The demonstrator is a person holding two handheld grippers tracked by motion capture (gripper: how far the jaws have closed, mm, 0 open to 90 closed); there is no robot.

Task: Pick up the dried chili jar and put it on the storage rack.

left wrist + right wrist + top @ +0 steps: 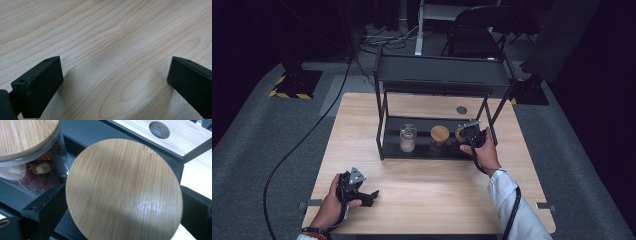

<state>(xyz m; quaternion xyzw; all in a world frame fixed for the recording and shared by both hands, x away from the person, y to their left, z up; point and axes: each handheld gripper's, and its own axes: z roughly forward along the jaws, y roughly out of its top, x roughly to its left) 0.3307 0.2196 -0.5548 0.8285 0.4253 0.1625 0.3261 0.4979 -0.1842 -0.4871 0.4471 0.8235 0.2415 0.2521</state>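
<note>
On the lower shelf, right end: jar with bamboo lid (pixel 125 190), its round lid lying between the right gripper's two black jaws
Right gripper (pixel 471 134): reached in under the rack's top deck; jaws spread wide to either side of the lid, the left one just beside the rim, contact not clear; nothing seen clamped
Right hand (pixel 486 152): wrapped round the gripper body, white sleeve trailing back to the table's near edge
Neighbouring jar (pixel 27 152): just beside the first, glass wall showing red dried pieces inside, same sort of bamboo lid; stands mid-shelf in the high view
Clear jar (pixel 408 138): left of the other two on the same shelf, upright, pale contents
Rack (pixel 442 75): black metal, two levels, standing at the far half of the table
Table (pixel 422 190): light wood grain, with a round grommet hole (pixel 159 129) behind the rack
Left gripper (pixel 362 194): resting low over bare tabletop near the front left, well apart from the rack; jaws released, wide apart, only wood between them
Left hand (pixel 332 202): holding that gripper, cable running off to the left
</note>
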